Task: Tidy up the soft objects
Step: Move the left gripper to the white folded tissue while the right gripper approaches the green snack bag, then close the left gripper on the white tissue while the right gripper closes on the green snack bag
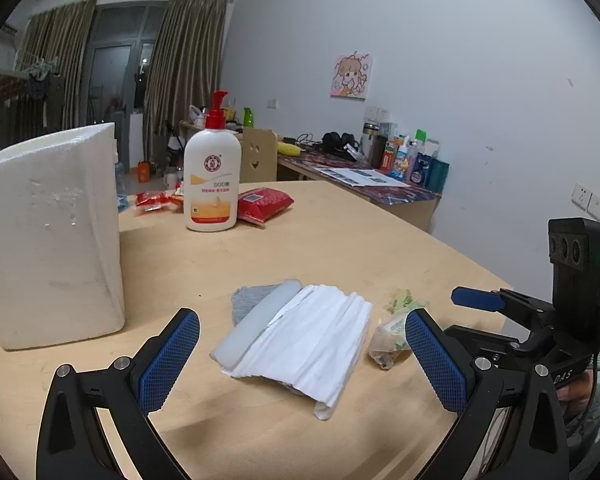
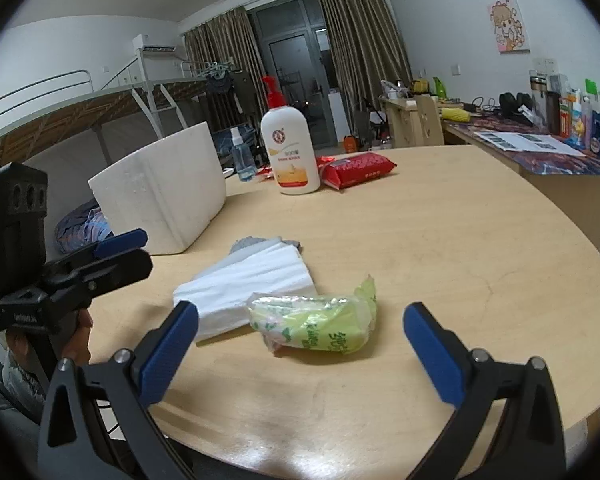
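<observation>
A folded white cloth (image 1: 312,340) (image 2: 244,284) lies on the round wooden table (image 1: 340,240), on top of a grey cloth (image 1: 248,300) (image 2: 252,244). A pale translucent bar (image 1: 256,324) rests along the white cloth's left edge. To its right sits a green tissue pack in clear plastic (image 1: 392,336) (image 2: 320,328). My left gripper (image 1: 300,316) hovers open just short of the white cloth, holding nothing. My right gripper (image 2: 300,312) is open in front of the green pack, also holding nothing. Each gripper shows at the edge of the other's view, the right gripper (image 1: 466,316) and the left gripper (image 2: 136,254).
A white foam box (image 1: 48,232) (image 2: 160,196) stands on the table's left side. Farther back are a pump lotion bottle (image 1: 212,176) (image 2: 290,152), a red wipes pack (image 1: 264,204) (image 2: 360,168) and a small spray bottle (image 2: 242,160). The table's curved edge runs close on the right.
</observation>
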Motion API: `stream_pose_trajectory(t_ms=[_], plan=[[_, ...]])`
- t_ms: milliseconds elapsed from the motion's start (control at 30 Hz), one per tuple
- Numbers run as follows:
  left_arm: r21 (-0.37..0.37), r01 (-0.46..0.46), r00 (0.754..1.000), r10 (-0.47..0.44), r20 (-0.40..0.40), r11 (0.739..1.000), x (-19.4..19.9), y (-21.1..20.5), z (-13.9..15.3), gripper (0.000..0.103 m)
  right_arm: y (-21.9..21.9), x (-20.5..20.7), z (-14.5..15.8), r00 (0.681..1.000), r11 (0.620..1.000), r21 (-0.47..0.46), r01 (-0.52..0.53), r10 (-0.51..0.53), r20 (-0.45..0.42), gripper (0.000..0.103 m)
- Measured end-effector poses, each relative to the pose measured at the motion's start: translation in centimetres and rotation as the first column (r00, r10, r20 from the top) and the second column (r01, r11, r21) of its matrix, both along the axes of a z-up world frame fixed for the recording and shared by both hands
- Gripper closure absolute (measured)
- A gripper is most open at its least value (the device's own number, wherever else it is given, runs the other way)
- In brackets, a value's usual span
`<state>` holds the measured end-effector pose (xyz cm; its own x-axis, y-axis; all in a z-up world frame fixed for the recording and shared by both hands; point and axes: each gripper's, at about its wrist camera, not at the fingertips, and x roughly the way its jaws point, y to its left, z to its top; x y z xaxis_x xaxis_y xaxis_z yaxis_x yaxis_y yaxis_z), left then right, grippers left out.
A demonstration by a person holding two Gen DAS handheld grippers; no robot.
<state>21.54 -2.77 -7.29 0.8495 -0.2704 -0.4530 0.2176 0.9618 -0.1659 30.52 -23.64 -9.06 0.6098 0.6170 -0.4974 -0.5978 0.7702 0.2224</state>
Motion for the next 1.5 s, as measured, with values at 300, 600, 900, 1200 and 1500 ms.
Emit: stream_pose_trajectory(t_ms=[300,600,900,1200,1500], plan=[[0.072,0.029,0.997,-0.024,-0.068,0.997,1.7,-1.2,-1.2,0.000,0.3,0.7,-0.6,1.000,0.999,-0.037,-0.018,0.017,-0.013,0.000],[0.063,0.047,0.987,-0.036,-0.157,0.997,3.3,-1.2,-2.8,0.000,0.5,1.4,-1.0,0.999,0.998,-0.059,-0.034,0.033,-0.015,0.000],[0.067,0.061,0.973,-0.044,-0.227,0.996,4.2,-1.3,-3.7,0.023,0.7,1.9,-1.1,0.998,0.997,-0.059,-0.054,0.053,-0.029,0.000],[0.073,0.068,0.958,-0.045,-0.282,0.995,4.7,-1.5,-4.6,0.057,1.1,2.4,-1.4,0.997,0.995,-0.083,-0.062,0.059,-0.041,0.000],[0.064,0.071,0.954,-0.049,-0.295,0.995,4.9,-1.5,-4.8,0.081,2.1,2.7,-1.9,0.997,0.990,-0.124,-0.070,0.064,-0.053,0.000]])
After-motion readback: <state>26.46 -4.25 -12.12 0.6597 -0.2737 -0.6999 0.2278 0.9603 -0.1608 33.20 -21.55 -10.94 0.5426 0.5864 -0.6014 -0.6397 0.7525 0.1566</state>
